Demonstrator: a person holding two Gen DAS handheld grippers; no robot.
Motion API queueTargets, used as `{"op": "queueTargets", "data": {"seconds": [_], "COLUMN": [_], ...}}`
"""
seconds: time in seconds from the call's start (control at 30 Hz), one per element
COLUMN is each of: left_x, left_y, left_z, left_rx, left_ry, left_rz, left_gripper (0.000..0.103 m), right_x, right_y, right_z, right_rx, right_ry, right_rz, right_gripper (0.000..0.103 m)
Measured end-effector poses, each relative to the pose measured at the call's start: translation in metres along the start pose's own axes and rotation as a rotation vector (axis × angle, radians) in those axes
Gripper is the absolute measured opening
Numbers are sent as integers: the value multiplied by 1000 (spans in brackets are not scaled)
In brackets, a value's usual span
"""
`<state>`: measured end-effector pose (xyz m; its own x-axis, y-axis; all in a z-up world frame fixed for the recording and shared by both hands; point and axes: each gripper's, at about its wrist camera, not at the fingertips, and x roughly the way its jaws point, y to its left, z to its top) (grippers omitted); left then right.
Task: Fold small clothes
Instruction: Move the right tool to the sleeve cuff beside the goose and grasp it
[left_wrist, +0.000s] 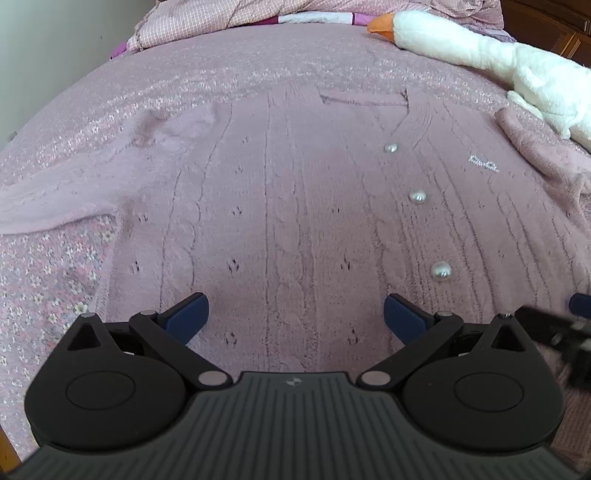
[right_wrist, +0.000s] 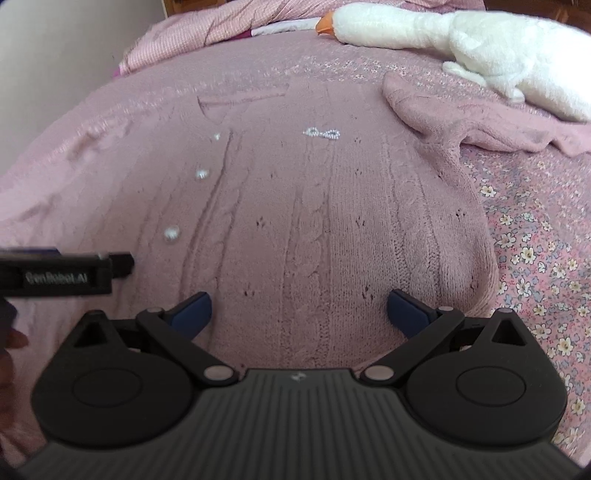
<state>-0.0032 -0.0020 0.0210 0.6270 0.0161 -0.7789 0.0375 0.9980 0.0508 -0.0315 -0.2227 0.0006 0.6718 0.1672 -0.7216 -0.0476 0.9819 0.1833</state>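
Below both wide-spread, empty grippers, left (left_wrist: 295, 314) and right (right_wrist: 299, 312), the pink cardigan (left_wrist: 295, 206) stretches toward 12 o'clock.

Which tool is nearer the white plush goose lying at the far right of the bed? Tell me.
Right. The right tool hovers open over the pink cable-knit cardigan half nearer the white plush goose; the left tool hovers open over the other half, beyond the pearl buttons.

Fuzzy cable-knit cardigan (left_wrist: 295, 206), glossy pearl buttons (left_wrist: 418, 196), plush goose (left_wrist: 498, 55).
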Motion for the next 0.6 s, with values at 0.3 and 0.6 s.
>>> {"op": "queueTargets", "data": {"seconds": [0.3,0.6], "left_x": [-15,-19], "left_y": [-6,-10], "left_z": [26,41], "left_rx": [-25,-53], "left_ry": [-5,-6], "left_rz": [-30,-25], "left_gripper": [103,103], "right_x": [-24,-26], "right_y": [-43,-115], "right_z": [34,63], "right_rx": [100,229], "right_ry": [-94,-156], "right_rz": [118,67], "right_gripper": [103,103]}}
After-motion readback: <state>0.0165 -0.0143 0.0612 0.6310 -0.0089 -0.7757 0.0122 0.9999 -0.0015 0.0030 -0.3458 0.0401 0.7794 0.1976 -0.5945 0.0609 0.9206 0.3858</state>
